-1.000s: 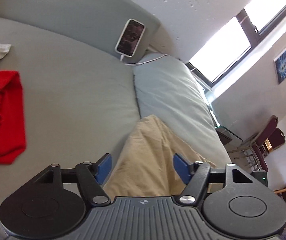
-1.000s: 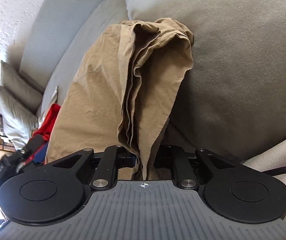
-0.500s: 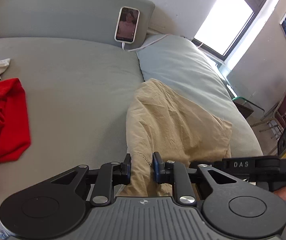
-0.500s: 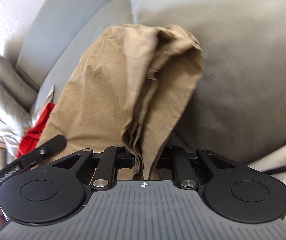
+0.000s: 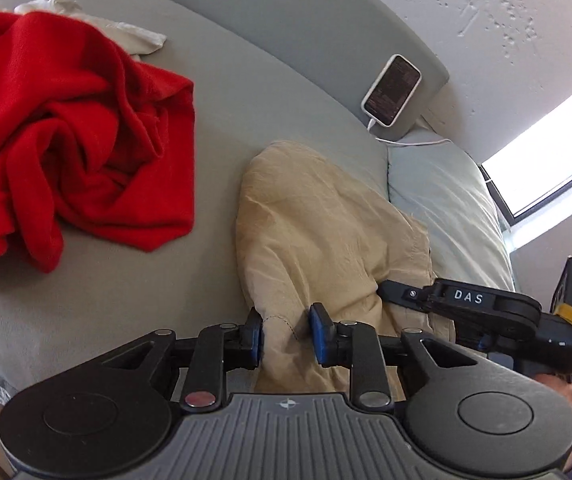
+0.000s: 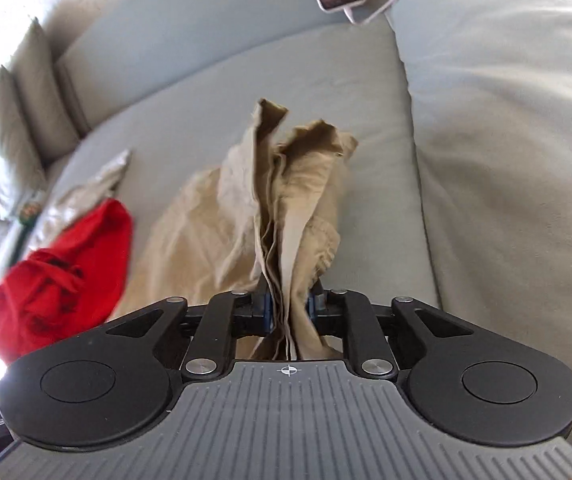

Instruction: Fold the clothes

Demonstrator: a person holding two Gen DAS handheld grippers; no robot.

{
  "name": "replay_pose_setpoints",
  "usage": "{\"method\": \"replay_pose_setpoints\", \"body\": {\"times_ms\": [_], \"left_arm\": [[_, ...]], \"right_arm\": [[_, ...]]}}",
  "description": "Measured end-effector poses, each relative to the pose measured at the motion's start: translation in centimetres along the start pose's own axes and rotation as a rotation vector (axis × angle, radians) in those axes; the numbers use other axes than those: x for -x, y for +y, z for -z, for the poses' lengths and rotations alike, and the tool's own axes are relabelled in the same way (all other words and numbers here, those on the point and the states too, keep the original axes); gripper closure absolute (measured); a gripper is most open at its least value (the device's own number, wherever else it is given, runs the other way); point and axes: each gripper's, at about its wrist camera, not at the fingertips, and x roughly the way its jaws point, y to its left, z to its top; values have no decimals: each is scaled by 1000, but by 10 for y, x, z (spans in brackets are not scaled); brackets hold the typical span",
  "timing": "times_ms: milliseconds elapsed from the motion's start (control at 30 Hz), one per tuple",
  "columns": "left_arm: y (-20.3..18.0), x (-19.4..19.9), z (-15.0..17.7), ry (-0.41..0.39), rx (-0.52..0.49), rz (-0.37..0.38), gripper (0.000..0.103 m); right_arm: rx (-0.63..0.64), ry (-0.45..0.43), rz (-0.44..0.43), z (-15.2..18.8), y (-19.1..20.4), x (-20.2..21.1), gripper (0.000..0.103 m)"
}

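- Tan garment (image 5: 317,240) lies crumpled on a grey sofa (image 5: 214,92), in the centre of the left wrist view, running from mid-frame down to the lower edge.
- Left gripper (image 5: 286,338), at lower centre of that view, has its blue pads pinching a stitched edge of the garment.
- Right gripper (image 5: 389,289) enters from the right edge of the same view, a black arm marked "DAS", its tip touching the garment's right side.
- Right wrist view: the right gripper (image 6: 289,306) is clamped on a bunch of gathered folds, and the tan garment (image 6: 286,200) stretches away from it toward mid-frame, its far end blurred.
- Red garment (image 5: 66,128) sits in a heap at the left of the left wrist view, apart from the tan one.
- White cloth (image 5: 98,20) peeks out beyond the red heap, upper left.
- Phone (image 5: 391,90) leans on the sofa back, upper right, with a white cable (image 5: 409,143) plugged in.
- Window (image 5: 545,160) glows at the right edge.
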Motion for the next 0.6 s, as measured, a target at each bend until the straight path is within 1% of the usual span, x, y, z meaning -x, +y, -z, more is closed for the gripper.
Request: {"method": "replay_pose_setpoints", "body": {"times_ms": [33,67,100,167,200,233,267,333,367,400,433,467,500,533,600], "left_arm": [[-3,2,0,0,-29,-8,74],[-4,6,0,5,-49,-23,69],[-6,14,2,3,-59,-46,68],[-9,31,4,-1,-78,-90,63],[-10,41,6,-11,-91,-97,62],[-12,52,8,-23,-105,-103,60],[-13,62,11,-51,-125,-106,58],[-17,82,15,-109,-167,-111,59],[-22,86,16,-146,-207,-104,63],[-28,89,16,-181,-247,-96,67],[-34,89,16,-200,-293,-76,78],[-41,87,16,-198,-322,-61,92],[-47,81,16,-191,-341,-47,98],[-53,75,17,-184,-360,-35,101],[-65,60,25,-166,-431,-45,102]], "right_arm": [[-11,-4,0,1,-1,-2,62],[-30,-3,-1,2,-2,1,59],[-51,1,0,3,-3,5,53],[-86,2,2,6,-8,16,48],[-99,-17,5,10,-14,28,43],[-112,-39,8,14,-21,40,42],[-123,-61,12,17,-28,50,42],[-143,-103,31,22,-39,70,42],[-152,-127,46,23,-42,80,42],[-121,-136,38,26,-36,82,42],[-79,-140,25,30,-28,82,44],[-38,-145,12,34,-20,83,62],[4,-149,-2,38,-11,83,86],[45,-153,-15,42,-3,84,91],[129,-162,-42,50,14,84,91]]}}
